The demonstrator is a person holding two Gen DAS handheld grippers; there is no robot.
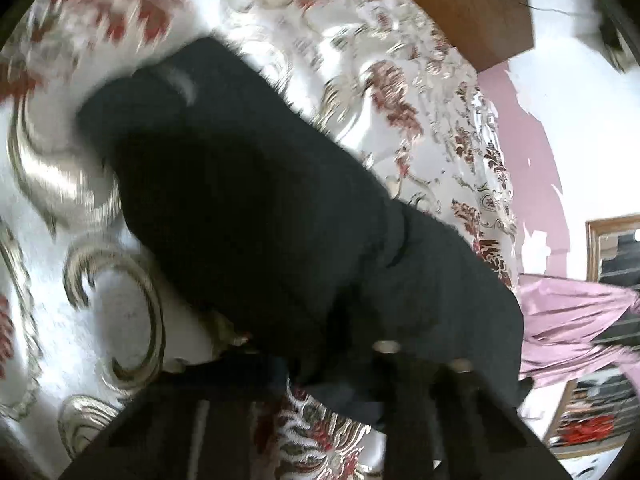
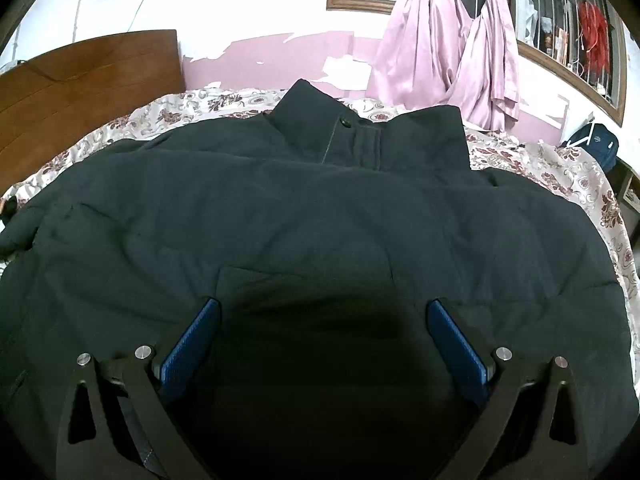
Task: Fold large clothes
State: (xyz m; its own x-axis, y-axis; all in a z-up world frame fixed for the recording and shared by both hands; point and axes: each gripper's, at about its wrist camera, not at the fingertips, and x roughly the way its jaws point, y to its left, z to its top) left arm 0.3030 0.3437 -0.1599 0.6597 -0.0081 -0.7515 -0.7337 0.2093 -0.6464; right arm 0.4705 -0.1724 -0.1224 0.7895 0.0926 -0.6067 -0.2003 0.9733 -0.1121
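A large black padded jacket (image 2: 320, 208) lies spread on the floral bedspread (image 2: 560, 168), its collar (image 2: 344, 128) at the far side. My right gripper (image 2: 324, 316) hovers low over the jacket's near part, open, its blue pads (image 2: 192, 344) wide apart with only flat cloth below them. In the blurred left wrist view a long black part of the jacket (image 1: 248, 184), perhaps a sleeve, runs from the upper left down to my left gripper (image 1: 420, 358). Its dark fingers stand close together with black cloth bunched over their tips, so it is shut on the jacket.
A brown wooden headboard (image 2: 80, 80) stands at the bed's left end. Pink curtains (image 2: 460, 60) hang by barred windows (image 2: 560, 40) behind the bed. A blue bag (image 2: 596, 146) sits at the far right. The bedspread (image 1: 100, 240) shows bare around the jacket.
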